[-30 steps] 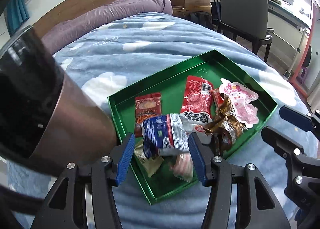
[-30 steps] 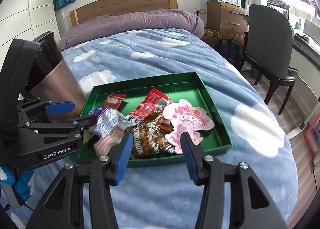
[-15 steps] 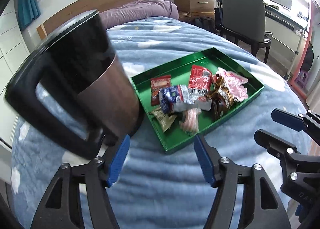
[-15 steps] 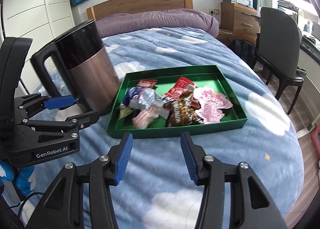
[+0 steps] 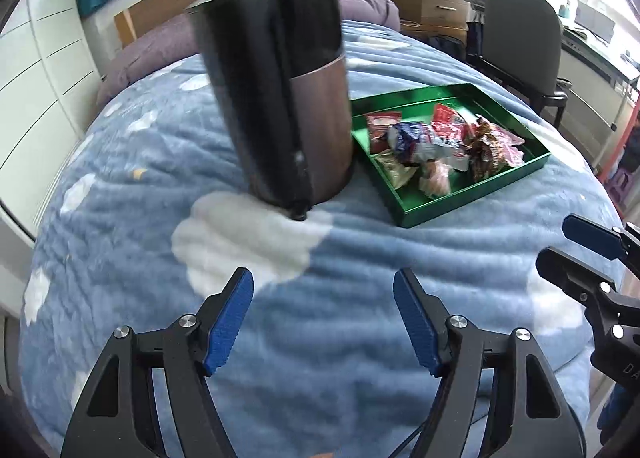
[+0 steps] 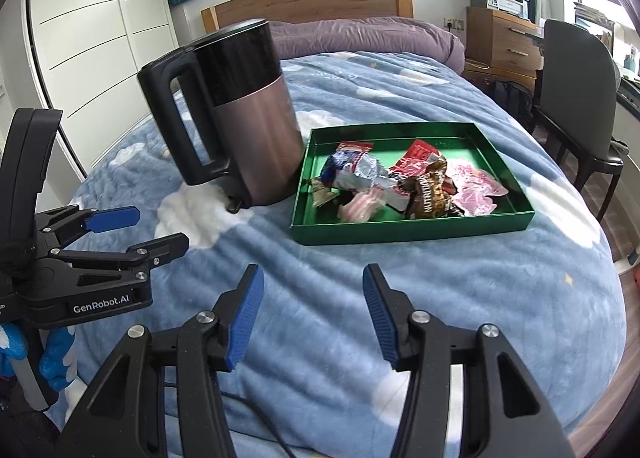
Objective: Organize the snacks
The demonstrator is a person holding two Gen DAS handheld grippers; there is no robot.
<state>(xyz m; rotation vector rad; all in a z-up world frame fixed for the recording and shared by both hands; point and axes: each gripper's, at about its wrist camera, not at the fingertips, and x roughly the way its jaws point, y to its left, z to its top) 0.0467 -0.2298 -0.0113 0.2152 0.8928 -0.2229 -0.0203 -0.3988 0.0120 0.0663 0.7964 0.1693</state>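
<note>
A green tray (image 6: 412,227) sits on the blue cloud-print bed and holds several snack packets: a blue-and-white one (image 6: 352,169), a red one (image 6: 416,157), a brown one (image 6: 430,193) and a pink one (image 6: 476,185). The tray also shows in the left wrist view (image 5: 472,197) with the snack packets (image 5: 436,145) piled in it. My left gripper (image 5: 323,314) is open and empty, well short of the tray. My right gripper (image 6: 312,310) is open and empty, in front of the tray.
A black and copper kettle (image 6: 236,113) stands on the bed just left of the tray; it also shows in the left wrist view (image 5: 280,97). A dark chair (image 6: 576,77) and a wooden dresser (image 6: 500,41) stand right of the bed. White wardrobes are on the left.
Both grippers have drawn back from the tray toward the foot of the bed. The blue-and-white packet that lay between my left fingers now lies in the tray.
</note>
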